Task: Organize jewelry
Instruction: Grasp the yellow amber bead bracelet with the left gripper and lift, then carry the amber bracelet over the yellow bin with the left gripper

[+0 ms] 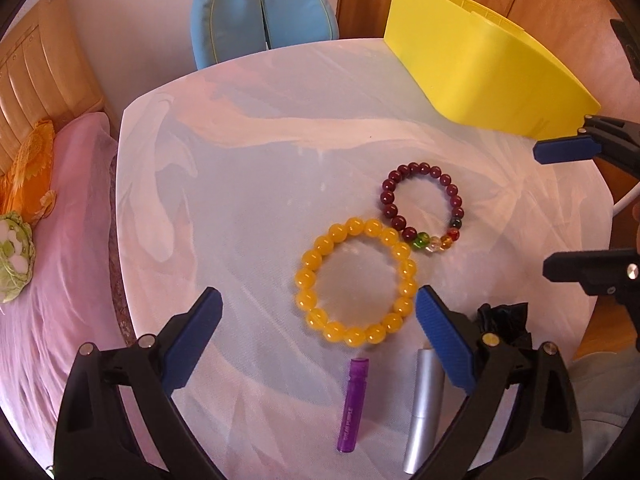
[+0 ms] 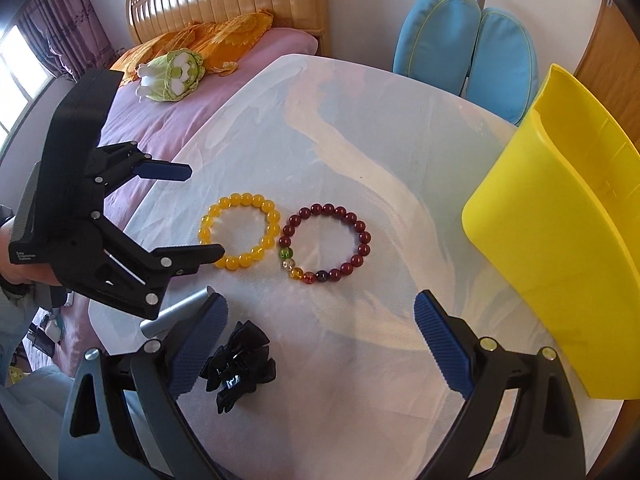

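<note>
My left claw (image 2: 202,211) hangs wide open and empty over the desk's (image 2: 360,120) left edge. Beside it I see 2 bracelets lying flat mid-desk: the yellow bracelet (image 2: 240,237) touching the dark red bracelet (image 2: 326,243). My right claw (image 2: 320,316) gapes equally wide, holding nothing. The yellow bin (image 2: 560,248) stands far right.

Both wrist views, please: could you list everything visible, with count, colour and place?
yellow bracelet: one, amber beads, table centre, beside the red one
red bracelet: one, dark red with some mixed beads
purple tube: one, near edge
silver tube: one, beside the purple one
black hair bow: one, near edge
yellow bin: one, table's right
table: one, white cover
blue chair: one, behind table
bed: one, pink sheet
left gripper: open
right gripper: open
</note>
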`<state>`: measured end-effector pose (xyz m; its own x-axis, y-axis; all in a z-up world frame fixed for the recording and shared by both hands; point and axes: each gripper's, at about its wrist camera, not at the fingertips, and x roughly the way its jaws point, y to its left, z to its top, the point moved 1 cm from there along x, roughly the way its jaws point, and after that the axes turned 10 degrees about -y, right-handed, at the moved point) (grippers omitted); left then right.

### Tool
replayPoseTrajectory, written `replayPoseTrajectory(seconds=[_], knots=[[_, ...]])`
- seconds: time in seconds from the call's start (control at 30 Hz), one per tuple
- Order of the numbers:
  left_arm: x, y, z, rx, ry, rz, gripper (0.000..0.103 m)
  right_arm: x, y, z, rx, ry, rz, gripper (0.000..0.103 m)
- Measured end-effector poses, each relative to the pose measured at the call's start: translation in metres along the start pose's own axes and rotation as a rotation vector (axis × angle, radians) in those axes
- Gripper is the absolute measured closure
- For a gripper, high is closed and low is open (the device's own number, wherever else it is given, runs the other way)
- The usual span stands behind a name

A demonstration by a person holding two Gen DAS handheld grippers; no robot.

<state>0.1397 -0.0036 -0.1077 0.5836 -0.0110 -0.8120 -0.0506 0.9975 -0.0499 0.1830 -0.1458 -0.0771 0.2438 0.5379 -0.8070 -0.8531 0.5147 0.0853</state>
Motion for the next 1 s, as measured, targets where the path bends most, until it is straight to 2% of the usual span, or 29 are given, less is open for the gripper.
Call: replayPoseTrajectory(seconds=[0.07,0.1,0.2,0.23,0.27,0.33,0.4,0.63,1.0], knots=[[0.006,-0.001,0.000,0.004,0.020,0.002,0.043,-0.002,-0.001,-0.001,0.005,-0.002,-0.005,0.008],[0.009,0.000,-0.001,0.000,0.033,0.007,0.046,-0.004,-0.001,-0.002,0.005,-0.004,-0.008,0.008],[0.009,0.000,-0.001,0.009,0.016,-0.010,0.047,-0.008,-0.002,-0.003,0.011,-0.012,-0.016,0.008],[0.008,-0.001,-0.001,0.019,0.014,-0.005,0.056,-0.008,-0.001,-0.003,0.014,-0.014,-0.020,0.008],[0.007,0.000,-0.001,0.028,0.010,0.004,0.070,-0.009,-0.002,-0.004,0.017,-0.014,-0.022,0.008],[0.006,0.004,0.001,0.014,0.009,0.004,0.085,-0.011,-0.005,-0.005,0.025,-0.017,-0.026,0.008],[0.006,0.006,0.001,0.003,0.014,-0.009,0.091,-0.013,-0.008,-0.006,0.035,-0.020,-0.026,0.008],[-0.011,-0.005,0.003,0.010,-0.009,-0.045,0.092,-0.016,-0.011,-0.007,0.049,-0.032,-0.019,0.008],[-0.062,-0.038,0.046,0.088,-0.133,-0.048,0.092,-0.046,-0.029,-0.009,0.082,-0.109,-0.007,0.008]])
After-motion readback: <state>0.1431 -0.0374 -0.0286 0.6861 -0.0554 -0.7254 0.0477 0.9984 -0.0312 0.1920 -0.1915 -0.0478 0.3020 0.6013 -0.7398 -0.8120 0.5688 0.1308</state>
